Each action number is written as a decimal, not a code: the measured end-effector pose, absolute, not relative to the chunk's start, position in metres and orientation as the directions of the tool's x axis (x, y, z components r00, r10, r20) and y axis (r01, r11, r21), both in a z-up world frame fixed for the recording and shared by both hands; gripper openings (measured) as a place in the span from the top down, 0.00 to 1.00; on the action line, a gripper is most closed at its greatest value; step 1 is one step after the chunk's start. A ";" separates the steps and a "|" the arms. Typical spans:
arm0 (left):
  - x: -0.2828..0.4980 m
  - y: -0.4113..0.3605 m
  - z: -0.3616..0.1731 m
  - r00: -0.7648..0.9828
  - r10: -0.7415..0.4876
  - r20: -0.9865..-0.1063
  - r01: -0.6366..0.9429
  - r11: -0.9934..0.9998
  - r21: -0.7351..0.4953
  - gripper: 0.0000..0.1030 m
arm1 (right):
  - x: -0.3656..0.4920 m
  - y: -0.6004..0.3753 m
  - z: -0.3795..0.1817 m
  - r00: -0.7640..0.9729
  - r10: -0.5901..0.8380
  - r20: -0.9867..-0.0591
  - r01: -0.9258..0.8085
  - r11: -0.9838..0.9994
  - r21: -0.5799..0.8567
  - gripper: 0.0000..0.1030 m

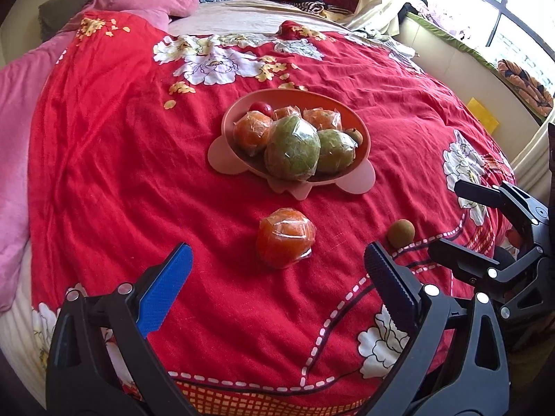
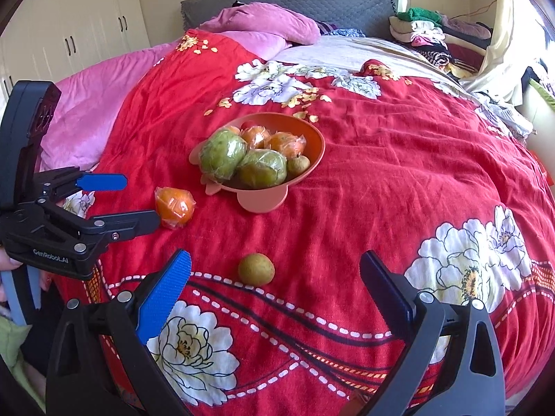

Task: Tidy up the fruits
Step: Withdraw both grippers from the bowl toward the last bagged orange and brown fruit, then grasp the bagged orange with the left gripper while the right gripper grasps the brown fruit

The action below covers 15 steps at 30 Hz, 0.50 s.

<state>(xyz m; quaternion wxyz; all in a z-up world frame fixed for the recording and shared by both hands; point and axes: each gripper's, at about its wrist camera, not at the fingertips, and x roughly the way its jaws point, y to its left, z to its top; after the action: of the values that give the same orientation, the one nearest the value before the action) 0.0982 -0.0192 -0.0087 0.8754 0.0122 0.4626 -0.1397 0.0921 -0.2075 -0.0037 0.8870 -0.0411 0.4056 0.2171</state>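
Observation:
A pink-orange footed bowl [image 1: 229,121] [image 2: 317,138] stands mid-bed, holding two plastic-wrapped green fruits [image 1: 293,150] [image 2: 222,154], several wrapped oranges and a small red fruit [image 1: 261,107]. One wrapped orange [image 1: 285,237] [image 2: 174,207] lies on the red floral quilt in front of the bowl. It is just ahead of my open left gripper [image 1: 277,277] [image 2: 138,201], in line with the gap. A small round brown fruit [image 1: 400,233] [image 2: 256,269] lies on the quilt, just ahead of my open right gripper [image 2: 275,287] [image 1: 447,218]. Neither gripper holds anything.
The red quilt [image 2: 381,180] covers most of the bed. A pink blanket [image 2: 90,118] lies at the left, with pink pillows [image 2: 263,20] by the grey headboard. Folded clothes [image 2: 423,31] are stacked at the far right. White wardrobe doors [image 2: 69,34] stand to the left, a window ledge [image 1: 451,34] to the right.

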 end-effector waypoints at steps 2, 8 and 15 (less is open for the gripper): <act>0.097 -0.020 -0.010 0.530 -0.235 -0.815 0.257 0.960 -0.109 0.10 | 0.091 -0.207 -0.004 0.575 0.352 -0.738 -0.419 0.902 0.103 0.06; 0.095 -0.021 -0.012 0.526 -0.234 -0.818 0.254 0.961 -0.112 0.10 | 0.088 -0.204 -0.006 0.568 0.360 -0.740 -0.434 0.895 0.103 0.06; 0.096 -0.022 -0.017 0.520 -0.229 -0.823 0.248 0.962 -0.111 0.10 | 0.088 -0.198 -0.014 0.534 0.376 -0.758 -0.462 0.880 0.111 0.24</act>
<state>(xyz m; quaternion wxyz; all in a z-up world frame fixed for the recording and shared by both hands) 0.0962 -0.0220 -0.0170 0.8718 0.0100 0.4702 -0.1367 0.0884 -0.1975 -0.0137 0.8742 -0.0513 0.4194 0.2394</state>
